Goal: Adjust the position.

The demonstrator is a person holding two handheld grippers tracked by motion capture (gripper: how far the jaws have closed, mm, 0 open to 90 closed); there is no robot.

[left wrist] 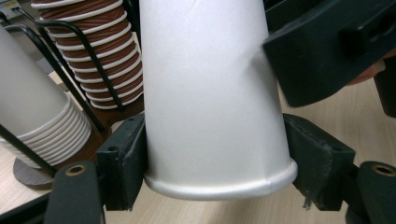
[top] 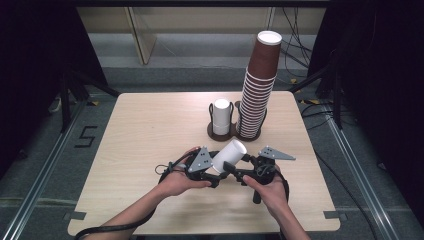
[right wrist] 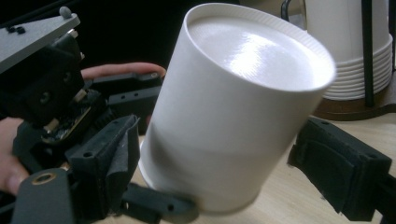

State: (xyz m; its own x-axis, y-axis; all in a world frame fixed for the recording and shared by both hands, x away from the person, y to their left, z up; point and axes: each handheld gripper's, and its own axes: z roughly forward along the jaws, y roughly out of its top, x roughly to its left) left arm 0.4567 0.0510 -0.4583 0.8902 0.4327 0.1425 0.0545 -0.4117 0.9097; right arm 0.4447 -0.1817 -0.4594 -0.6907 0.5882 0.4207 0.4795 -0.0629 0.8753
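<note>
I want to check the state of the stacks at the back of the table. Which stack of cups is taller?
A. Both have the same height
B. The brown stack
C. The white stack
B: in the high view the brown stack rises far above its holder, while the white stack beside it stays short, about level with the wire of its own holder.

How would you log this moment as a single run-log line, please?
left hand-held gripper: shut on white cup | right hand-held gripper: jaws around cup, grip unclear | cup: tilted above table
</note>
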